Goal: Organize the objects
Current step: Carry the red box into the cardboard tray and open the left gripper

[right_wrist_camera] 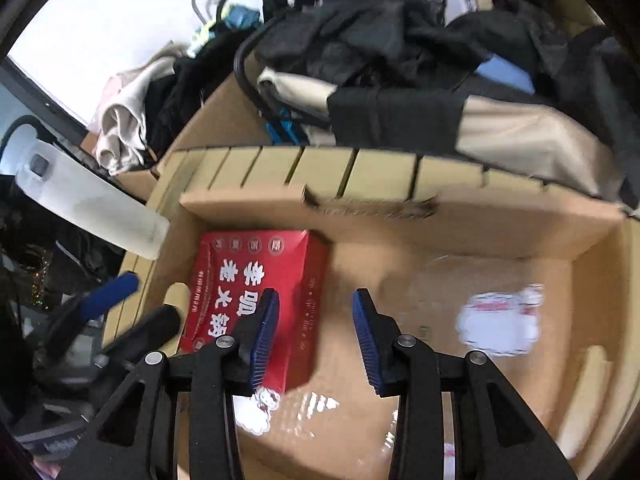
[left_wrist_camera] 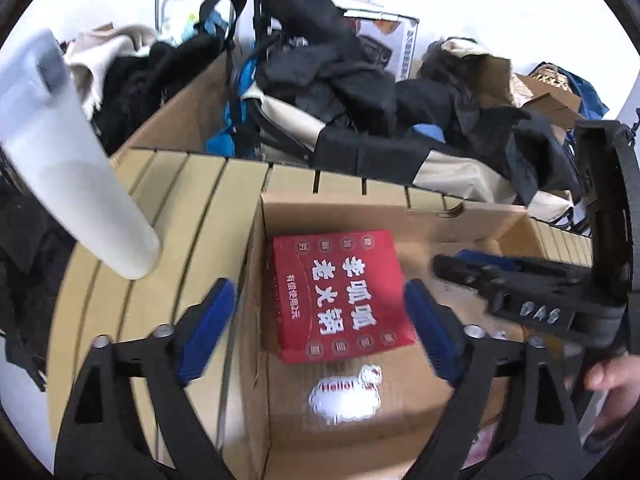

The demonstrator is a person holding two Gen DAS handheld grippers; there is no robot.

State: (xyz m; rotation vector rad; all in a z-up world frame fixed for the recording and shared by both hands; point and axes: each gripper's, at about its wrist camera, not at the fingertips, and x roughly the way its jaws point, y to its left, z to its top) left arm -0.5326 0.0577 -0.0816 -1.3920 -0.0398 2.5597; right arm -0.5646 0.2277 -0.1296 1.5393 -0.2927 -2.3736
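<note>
1. An open brown cardboard box (left_wrist_camera: 360, 412) is sitting on a slatted, pale wooden table (left_wrist_camera: 168, 208), and it is serving as the container into which things are being gathered.
2. A flat red cardboard carton with white Chinese lettering (left_wrist_camera: 342, 294) is lying inside the box, pushed toward its left wall and back corner; that placement is probably leaving the rest of the floor free for more items.
3. The left gripper (left_wrist_camera: 320, 332) is hovering above the left part of the box with its blue-padded fingers (left_wrist_camera: 208, 330) spread wide apart, gripping nothing; the red carton is showing between them but below, not touched.
4. The right gripper (right_wrist_camera: 316, 338) is reaching into the box just beside the carton's right edge, its fingers (right_wrist_camera: 366, 338) parted and empty.
5. A tall white plastic bottle with a grey cap button (left_wrist_camera: 72, 160) is standing on the table to the left of the box, outside it; it looks like a likely next thing to pack.
6. White shaped stickers (right_wrist_camera: 500, 322) are lying flat on the box floor, the clearest one to the right.
7. Behind the table, a heap of dark clothing and bags (left_wrist_camera: 360, 80) is lying well apart from the box.
</note>
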